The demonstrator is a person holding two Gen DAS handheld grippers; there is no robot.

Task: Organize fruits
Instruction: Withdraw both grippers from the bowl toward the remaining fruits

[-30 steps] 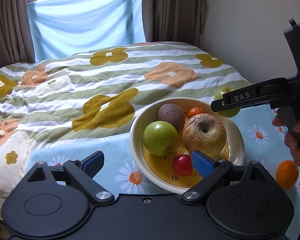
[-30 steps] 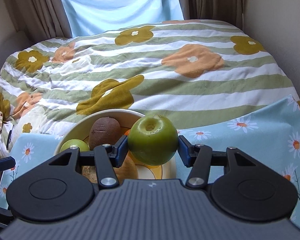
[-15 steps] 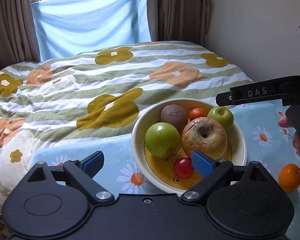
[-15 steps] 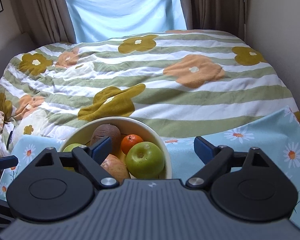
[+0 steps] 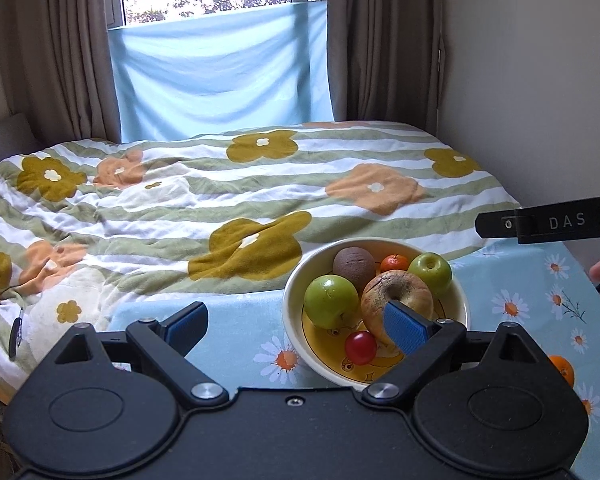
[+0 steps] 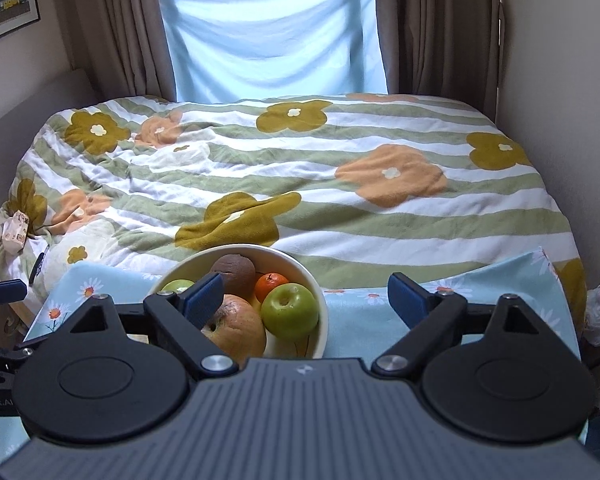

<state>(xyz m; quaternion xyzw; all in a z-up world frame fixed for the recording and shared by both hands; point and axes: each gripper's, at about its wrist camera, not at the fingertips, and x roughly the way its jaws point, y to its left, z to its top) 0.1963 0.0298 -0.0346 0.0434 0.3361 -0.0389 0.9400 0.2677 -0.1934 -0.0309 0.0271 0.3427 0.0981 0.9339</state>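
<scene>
A cream bowl [image 5: 290, 308] [image 6: 320, 312] stands on the blue daisy cloth. In it lie two green apples [image 5: 330, 301] [image 5: 430, 270], a large wrinkled apple [image 5: 396, 298], a brown fruit [image 5: 354, 263], a small mandarin [image 5: 395, 263] and a red cherry tomato [image 5: 360, 347]. In the right wrist view the near green apple [image 6: 289, 311] lies by the mandarin [image 6: 271, 284]. My left gripper [image 5: 296, 326] is open and empty before the bowl. My right gripper [image 6: 306, 296] is open and empty, raised above the bowl's right side.
A loose orange [image 5: 562, 368] lies on the daisy cloth [image 5: 240, 332] at the right. Behind lies a bed with a flowered striped quilt [image 5: 240, 188]. A wall [image 5: 540, 80] runs along the right; curtains [image 5: 380, 40] and a window are at the back.
My right gripper opened and let the green apple go into the bowl, then rose and drew back. My left gripper also drew back a little.
</scene>
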